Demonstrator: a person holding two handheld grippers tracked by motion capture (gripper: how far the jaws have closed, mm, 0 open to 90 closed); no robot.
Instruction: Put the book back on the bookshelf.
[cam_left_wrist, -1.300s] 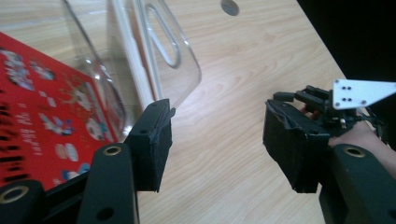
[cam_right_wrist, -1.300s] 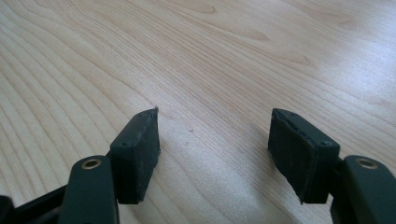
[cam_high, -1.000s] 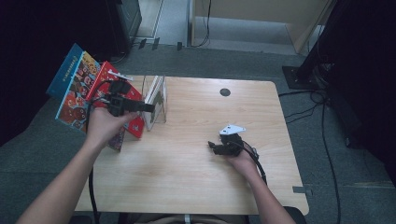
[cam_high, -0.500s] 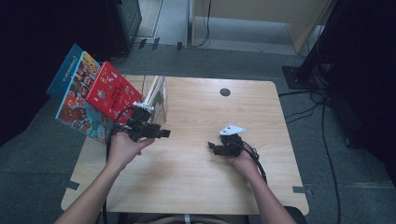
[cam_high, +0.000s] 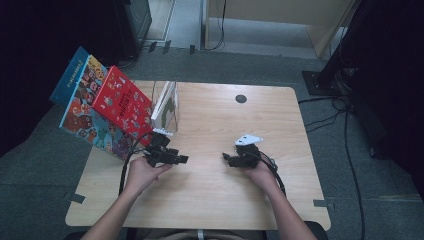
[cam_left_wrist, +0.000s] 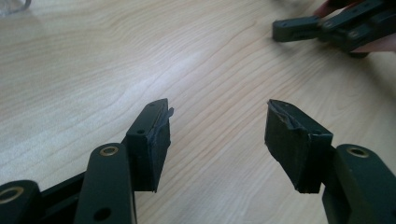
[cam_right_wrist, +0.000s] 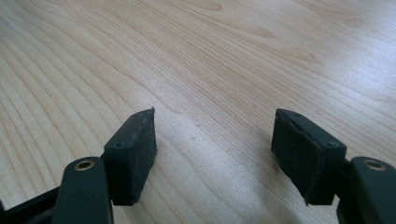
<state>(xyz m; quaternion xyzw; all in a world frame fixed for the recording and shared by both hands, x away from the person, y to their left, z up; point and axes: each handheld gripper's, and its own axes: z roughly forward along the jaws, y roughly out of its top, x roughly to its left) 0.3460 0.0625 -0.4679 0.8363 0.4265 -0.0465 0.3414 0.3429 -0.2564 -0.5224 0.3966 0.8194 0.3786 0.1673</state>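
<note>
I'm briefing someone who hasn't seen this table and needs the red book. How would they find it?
Start at the wooden table and go to its far left corner, where picture books lean beside a clear holder. The red book lies on top, nearest the holder; the books under it have blue covers.

Books (cam_high: 107, 112) at table (cam_high: 215, 210) left edge (holder (cam_high: 166, 106) beside them)

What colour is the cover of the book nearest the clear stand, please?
Red, with small cartoon figures; the book shows best in the high view.
</note>
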